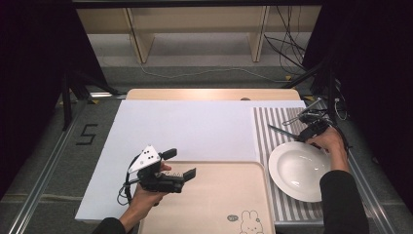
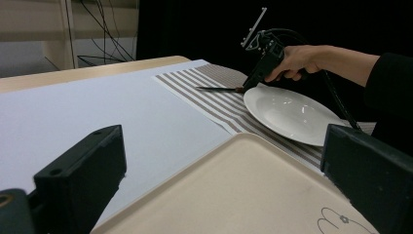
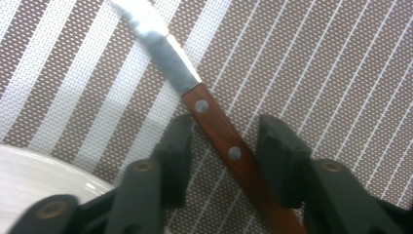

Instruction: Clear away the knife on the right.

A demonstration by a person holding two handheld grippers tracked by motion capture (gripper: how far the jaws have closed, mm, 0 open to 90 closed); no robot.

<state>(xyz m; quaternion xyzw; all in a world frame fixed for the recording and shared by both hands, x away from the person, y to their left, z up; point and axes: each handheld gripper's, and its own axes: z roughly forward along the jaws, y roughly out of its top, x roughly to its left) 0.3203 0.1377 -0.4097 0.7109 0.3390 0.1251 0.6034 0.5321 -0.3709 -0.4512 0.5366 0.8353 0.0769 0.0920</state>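
A knife with a brown riveted wooden handle and a steel blade lies on the striped placemat. My right gripper is low over it and open. Its jaws straddle the handle, the left one close against it and the right one a small gap away. From above, the knife lies just beyond the white plate, with the right gripper at its handle end. My left gripper hovers open and holds nothing over the far-left corner of the beige tray.
The tray has a rabbit drawing near its front edge. A white sheet covers the middle of the table. The plate rests on the striped placemat at the right. Shelving and cables stand beyond the table.
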